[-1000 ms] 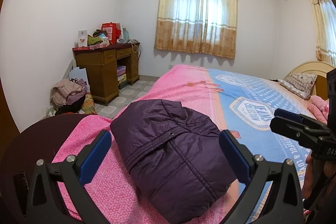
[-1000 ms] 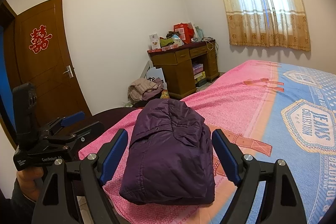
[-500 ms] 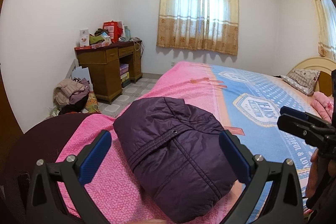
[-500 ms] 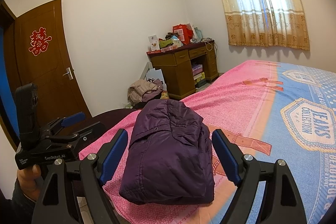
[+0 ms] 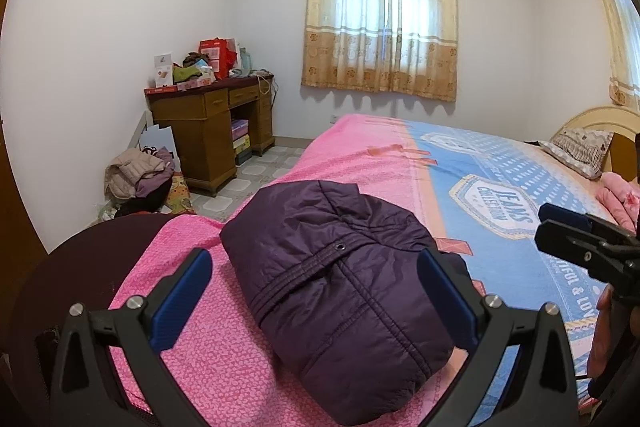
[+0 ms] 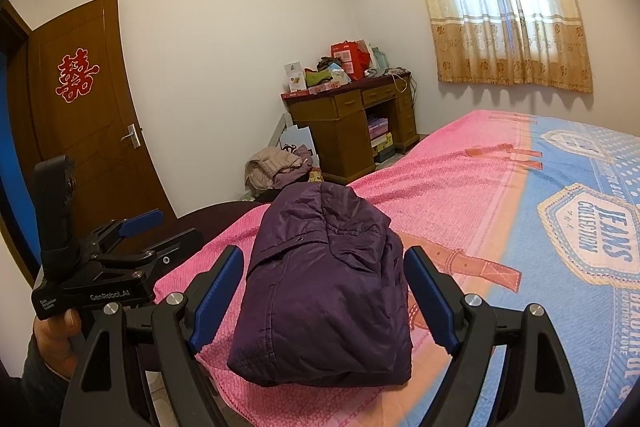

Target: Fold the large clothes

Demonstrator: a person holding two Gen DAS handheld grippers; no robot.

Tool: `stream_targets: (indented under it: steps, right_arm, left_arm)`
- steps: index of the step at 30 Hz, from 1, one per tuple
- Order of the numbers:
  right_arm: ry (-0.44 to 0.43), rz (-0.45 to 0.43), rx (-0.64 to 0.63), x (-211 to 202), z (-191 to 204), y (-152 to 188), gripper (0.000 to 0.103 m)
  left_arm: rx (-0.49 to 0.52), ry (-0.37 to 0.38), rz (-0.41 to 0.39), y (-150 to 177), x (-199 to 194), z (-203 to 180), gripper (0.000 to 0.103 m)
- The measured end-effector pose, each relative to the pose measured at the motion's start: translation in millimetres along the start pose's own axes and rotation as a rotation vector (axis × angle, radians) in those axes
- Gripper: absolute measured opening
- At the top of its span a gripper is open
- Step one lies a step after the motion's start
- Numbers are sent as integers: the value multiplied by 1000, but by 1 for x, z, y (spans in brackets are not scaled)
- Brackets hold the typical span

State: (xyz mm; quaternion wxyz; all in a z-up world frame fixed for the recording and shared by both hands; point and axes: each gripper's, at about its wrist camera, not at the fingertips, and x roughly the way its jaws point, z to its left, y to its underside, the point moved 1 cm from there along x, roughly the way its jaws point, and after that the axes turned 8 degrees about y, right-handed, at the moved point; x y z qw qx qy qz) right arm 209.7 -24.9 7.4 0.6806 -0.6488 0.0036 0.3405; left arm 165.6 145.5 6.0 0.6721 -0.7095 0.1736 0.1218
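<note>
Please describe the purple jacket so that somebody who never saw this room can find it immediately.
Find the large bed with the pink and blue bedspread. On its pink part, near the foot corner, lies a dark purple quilted padded jacket, folded into a compact bundle. It is the only garment there; the beige clothes pile lies on the floor.

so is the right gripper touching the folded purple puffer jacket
Apart. In the right wrist view the right gripper hovers with jaws open, pink bedspread showing between each blue pad and the folded purple puffer jacket.
</note>
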Motion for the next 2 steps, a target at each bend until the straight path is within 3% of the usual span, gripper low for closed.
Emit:
stream_targets:
  steps: [2]
  right_arm:
    - [0, 3, 0, 1, 0, 1, 83]
  left_arm:
    - [0, 0, -4, -1, 0, 1, 103]
